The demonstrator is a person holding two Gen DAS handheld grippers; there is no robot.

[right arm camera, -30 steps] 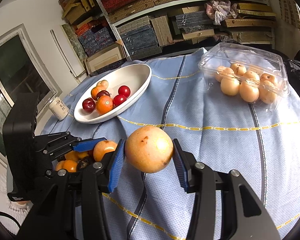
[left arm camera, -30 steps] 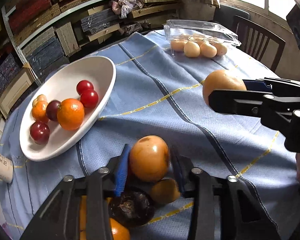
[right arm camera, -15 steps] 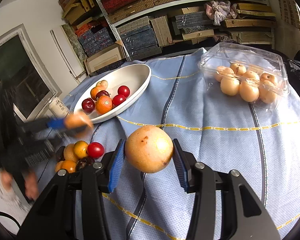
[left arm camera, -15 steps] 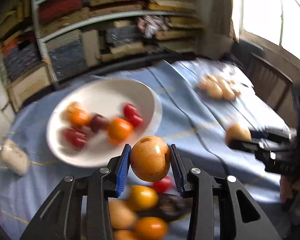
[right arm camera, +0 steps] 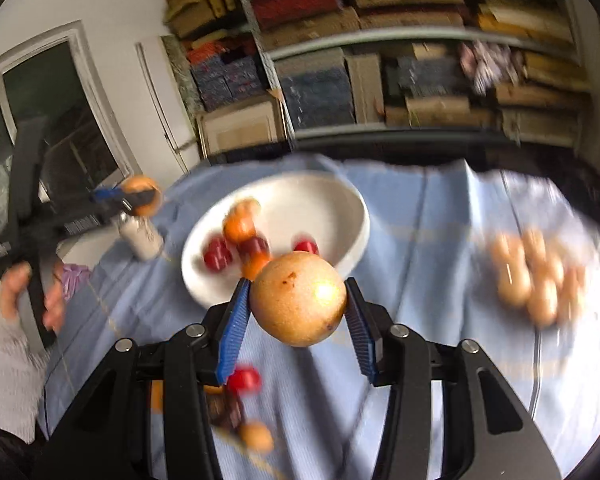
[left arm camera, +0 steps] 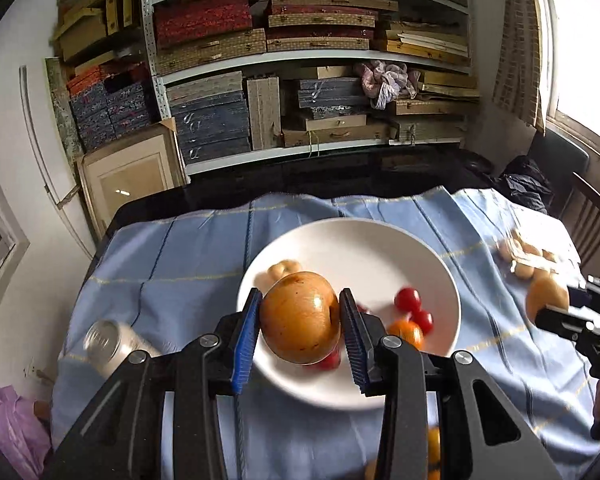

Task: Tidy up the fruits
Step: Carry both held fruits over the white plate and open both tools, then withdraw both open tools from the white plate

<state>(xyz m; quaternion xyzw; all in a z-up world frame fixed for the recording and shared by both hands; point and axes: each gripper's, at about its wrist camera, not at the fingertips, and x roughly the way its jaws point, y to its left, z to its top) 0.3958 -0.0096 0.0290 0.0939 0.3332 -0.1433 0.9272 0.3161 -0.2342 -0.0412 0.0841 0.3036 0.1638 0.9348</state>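
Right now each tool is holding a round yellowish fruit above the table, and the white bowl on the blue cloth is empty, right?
Not quite: the white bowl is not empty. The left wrist view shows red fruits and an orange fruit in it. The left tool and right tool do each hold a round yellowish fruit.

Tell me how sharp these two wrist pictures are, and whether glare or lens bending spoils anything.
Left wrist view: the held fruit and shelves are sharp, the bowl's small fruit smeared, the window blown out white, the shelf lines bowed by the lens. Right wrist view: blurred almost all over, only the held fruit fairly crisp, with a bright glare spot.
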